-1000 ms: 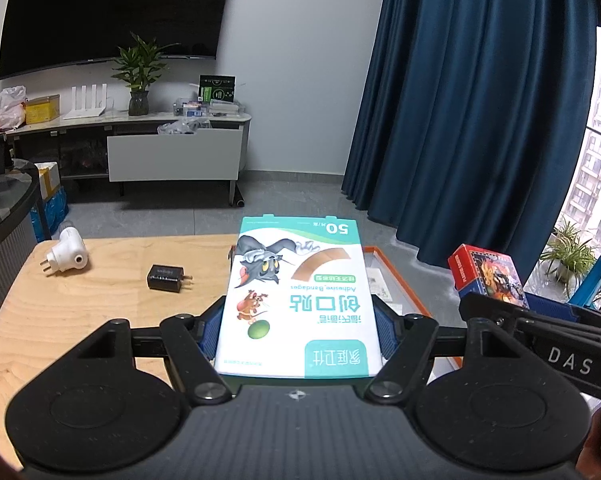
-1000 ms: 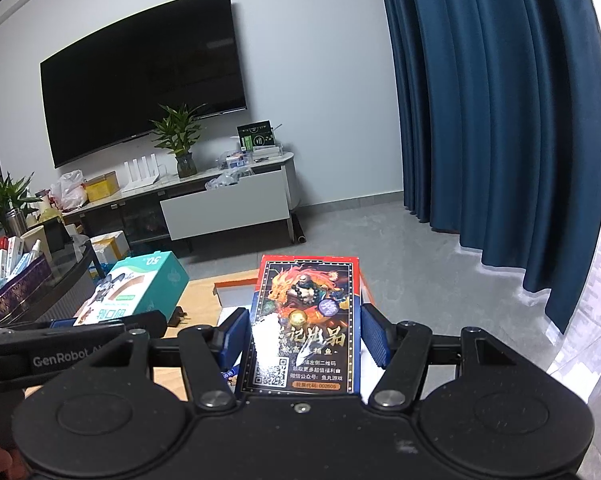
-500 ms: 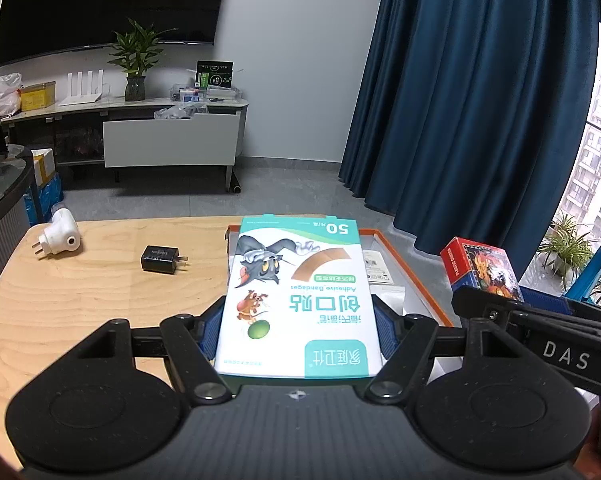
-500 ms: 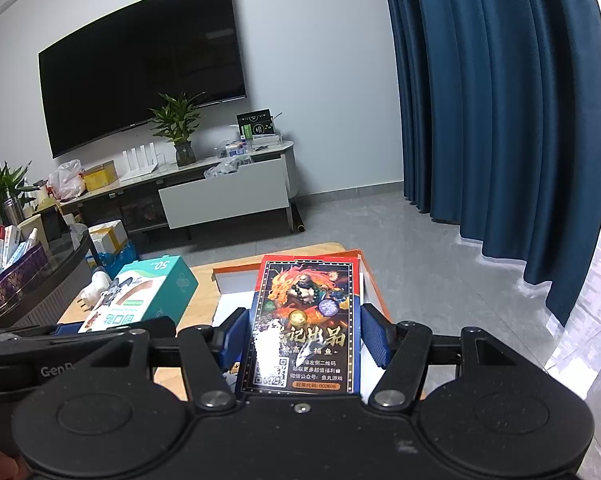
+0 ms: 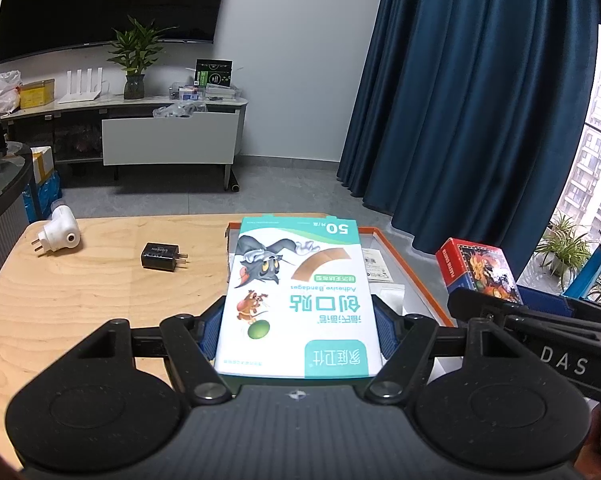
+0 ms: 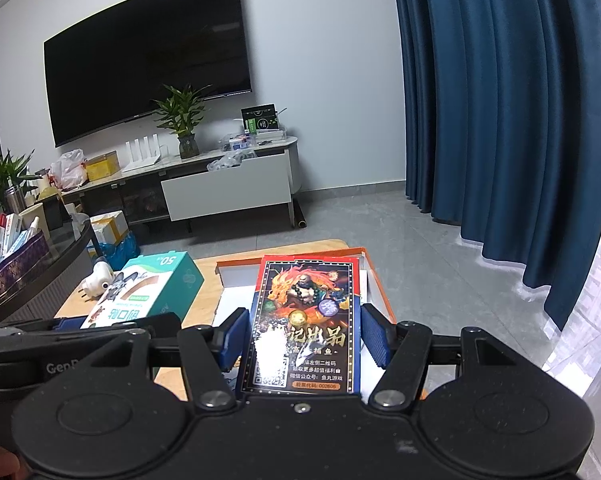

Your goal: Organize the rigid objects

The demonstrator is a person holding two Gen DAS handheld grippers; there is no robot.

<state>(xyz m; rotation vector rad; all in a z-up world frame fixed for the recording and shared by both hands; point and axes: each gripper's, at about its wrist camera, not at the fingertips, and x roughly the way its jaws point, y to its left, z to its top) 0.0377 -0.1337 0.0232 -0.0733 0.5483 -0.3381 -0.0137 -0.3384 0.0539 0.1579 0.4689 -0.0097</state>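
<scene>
My left gripper (image 5: pixel 298 330) is shut on a teal and white adhesive bandage box (image 5: pixel 296 292) and holds it over the left part of an orange-rimmed white tray (image 5: pixel 400 256). My right gripper (image 6: pixel 302 338) is shut on a red and dark card box with a dragon picture (image 6: pixel 306 320) and holds it above the same tray (image 6: pixel 374 280). The card box also shows at the right in the left wrist view (image 5: pixel 476 266). The bandage box shows at the left in the right wrist view (image 6: pixel 144 292).
A black USB charger (image 5: pixel 160 256) and a white plug-in device (image 5: pixel 60 232) lie on the wooden table (image 5: pixel 80 300) to the left of the tray. White packets (image 5: pixel 376 268) lie in the tray. A dark side table with a box of tubes (image 6: pixel 8 240) stands at the left.
Both grippers have moved forward and lower towards the tray, each keeping its box. The tray and the table items now show nearer.
</scene>
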